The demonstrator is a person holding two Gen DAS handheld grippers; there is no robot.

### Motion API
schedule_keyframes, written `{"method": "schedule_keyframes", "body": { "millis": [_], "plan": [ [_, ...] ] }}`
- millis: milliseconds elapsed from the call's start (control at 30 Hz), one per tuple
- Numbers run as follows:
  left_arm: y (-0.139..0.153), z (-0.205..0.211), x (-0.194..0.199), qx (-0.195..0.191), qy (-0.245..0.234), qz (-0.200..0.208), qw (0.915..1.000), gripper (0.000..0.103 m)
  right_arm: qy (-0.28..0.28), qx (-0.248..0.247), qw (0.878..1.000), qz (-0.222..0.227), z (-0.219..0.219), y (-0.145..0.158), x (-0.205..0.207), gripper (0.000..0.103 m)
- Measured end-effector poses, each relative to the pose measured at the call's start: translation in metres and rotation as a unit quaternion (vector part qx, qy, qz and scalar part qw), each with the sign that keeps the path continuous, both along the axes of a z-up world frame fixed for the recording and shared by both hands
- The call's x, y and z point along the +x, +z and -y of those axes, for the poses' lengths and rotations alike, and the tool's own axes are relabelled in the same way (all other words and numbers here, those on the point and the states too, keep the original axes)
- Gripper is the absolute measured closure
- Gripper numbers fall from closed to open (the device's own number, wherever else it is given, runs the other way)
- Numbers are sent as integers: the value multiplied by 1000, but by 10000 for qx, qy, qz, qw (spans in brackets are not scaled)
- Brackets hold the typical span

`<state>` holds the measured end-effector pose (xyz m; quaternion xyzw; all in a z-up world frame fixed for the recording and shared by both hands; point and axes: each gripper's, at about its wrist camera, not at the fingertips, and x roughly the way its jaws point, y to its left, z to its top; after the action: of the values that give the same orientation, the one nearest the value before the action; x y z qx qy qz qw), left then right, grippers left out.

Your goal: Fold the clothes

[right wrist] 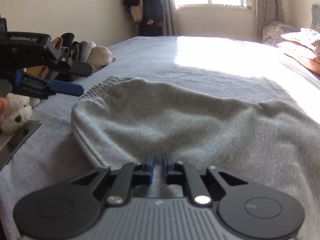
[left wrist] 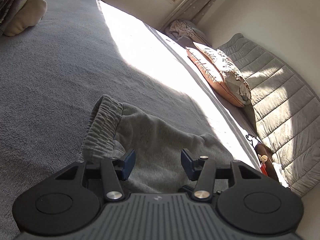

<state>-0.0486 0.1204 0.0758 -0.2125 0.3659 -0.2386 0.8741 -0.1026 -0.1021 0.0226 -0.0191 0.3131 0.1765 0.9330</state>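
Observation:
Grey sweatpants (right wrist: 180, 124) lie on a grey bed cover (right wrist: 156, 60), with the ribbed elastic waistband (left wrist: 104, 124) at the far left end. In the left wrist view my left gripper (left wrist: 158, 164) is open and empty, hovering just above the pants (left wrist: 160, 136) near the waistband. It also shows in the right wrist view (right wrist: 80, 80) at the left, above the waistband (right wrist: 100, 89). My right gripper (right wrist: 158, 166) is nearly shut, pinching a fold of the pants' near edge between its blue pads.
A pile of folded clothes (right wrist: 86, 54) and a white plush toy (right wrist: 16, 114) sit at the bed's left side. A dark flat slab (right wrist: 18, 138) lies at the left edge. Pillows (left wrist: 220, 76) lean against a quilted headboard (left wrist: 280, 104). Sunlight falls across the far bed.

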Motion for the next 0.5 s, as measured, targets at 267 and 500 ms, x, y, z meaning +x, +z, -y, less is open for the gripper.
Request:
{"method": "schedule_keyframes", "body": {
  "millis": [267, 500],
  "plan": [
    [-41, 28, 20, 661, -259, -583, 9958, 52, -729, -405, 9964, 133, 45, -9, -19, 94],
    [-40, 26, 23, 693, -163, -605, 9956, 55, -1632, -677, 9843, 31, 131, -1, -53, 94]
  ]
}}
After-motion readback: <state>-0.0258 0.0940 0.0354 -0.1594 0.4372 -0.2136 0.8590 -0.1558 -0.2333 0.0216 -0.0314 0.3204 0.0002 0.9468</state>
